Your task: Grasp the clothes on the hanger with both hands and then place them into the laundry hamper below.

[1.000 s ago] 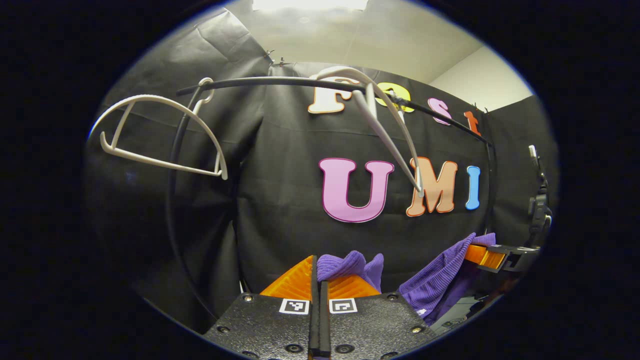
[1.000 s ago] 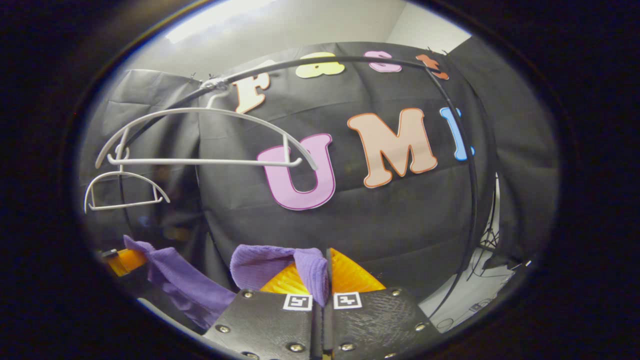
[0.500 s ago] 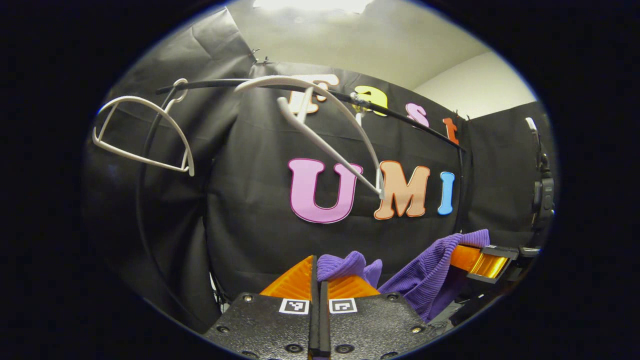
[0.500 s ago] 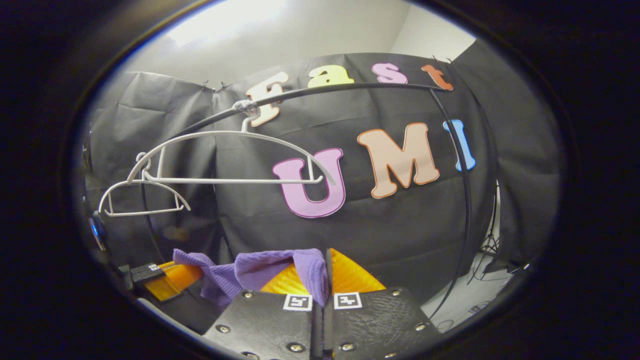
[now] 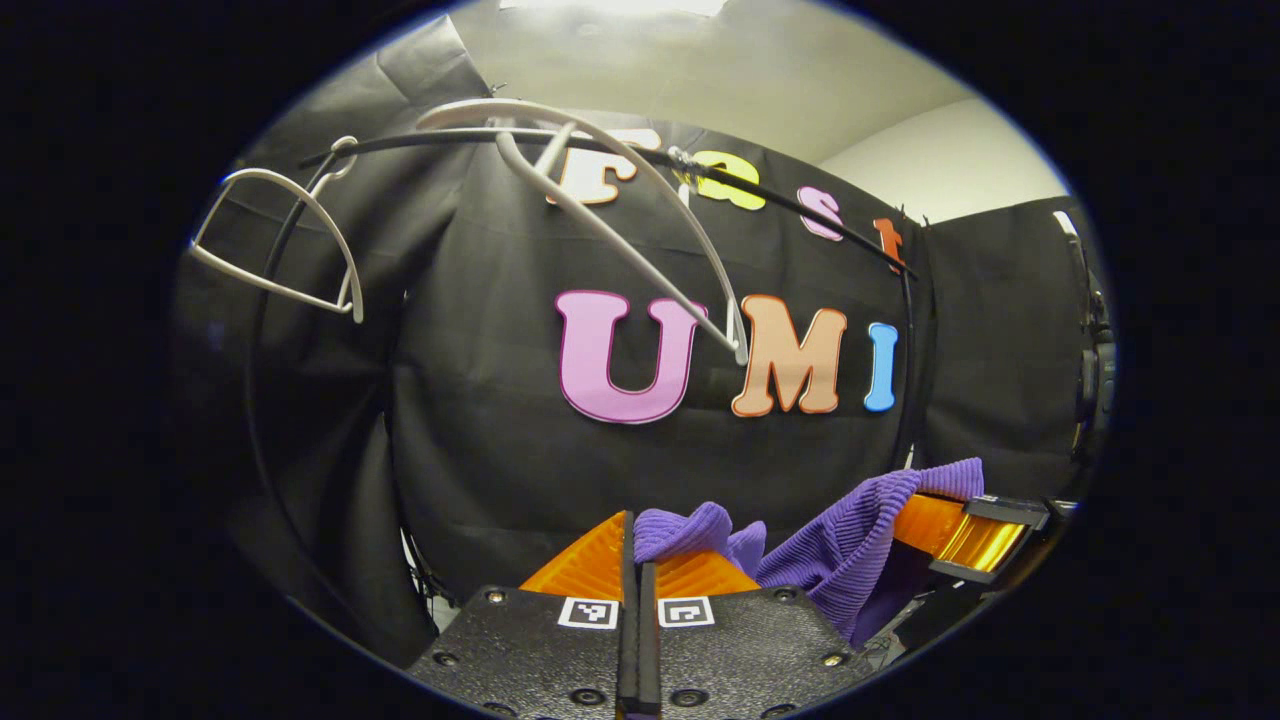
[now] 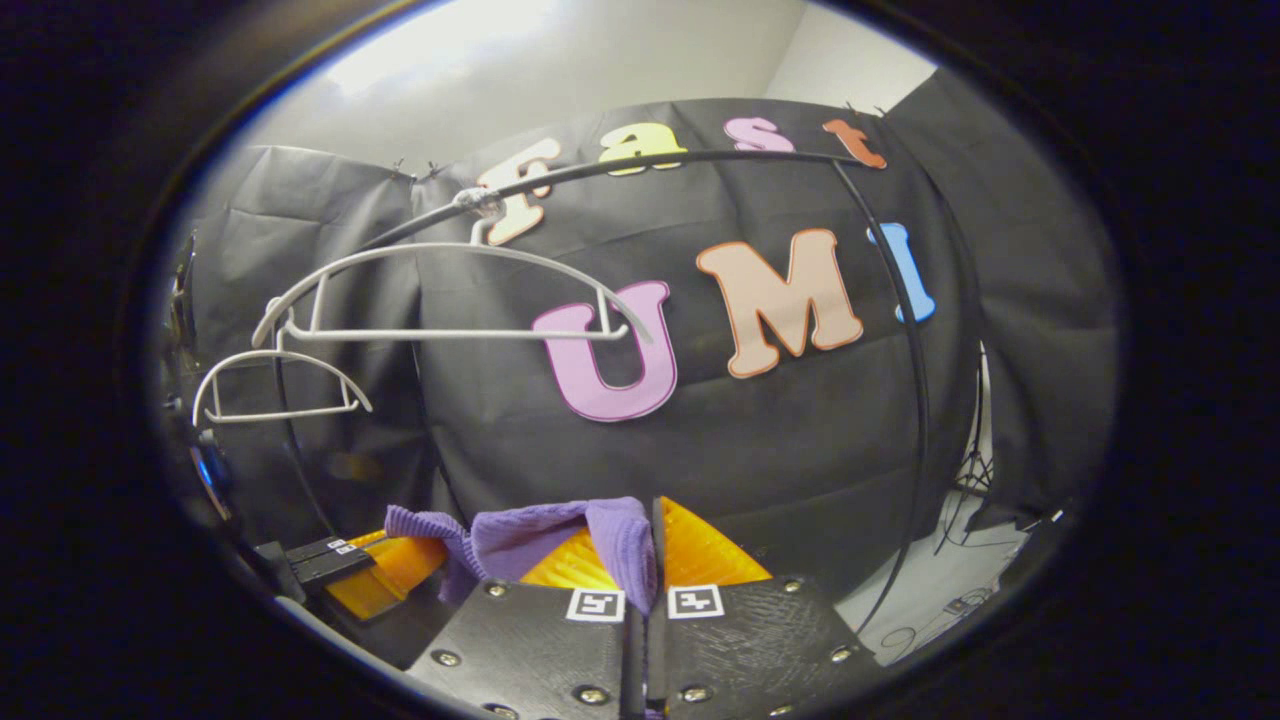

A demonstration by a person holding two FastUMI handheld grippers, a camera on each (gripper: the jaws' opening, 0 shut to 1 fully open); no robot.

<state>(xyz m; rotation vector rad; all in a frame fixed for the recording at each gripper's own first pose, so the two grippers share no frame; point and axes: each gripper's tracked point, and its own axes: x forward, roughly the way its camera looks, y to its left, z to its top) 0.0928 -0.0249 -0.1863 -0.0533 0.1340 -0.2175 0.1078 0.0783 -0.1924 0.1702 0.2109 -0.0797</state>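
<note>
Jaws of both grippers clamped on purple garment [image 5: 850, 540], seemingly one piece; lower part cut off

We note the purple ribbed garment [image 5: 850, 545] off its white hanger [image 5: 620, 215], bunched at our left claw's [image 5: 637, 560] fingertips, stretching rightward. The hanger hangs bare, tilted, above. Another fold [image 6: 560, 530] sits at our right claw [image 6: 650, 560].

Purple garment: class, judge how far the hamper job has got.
Done: both white hangers on the rail hang bare. In hand: the left claw and right claw are each shut on the purple garment. Left: lowering it into the hamper.
</note>
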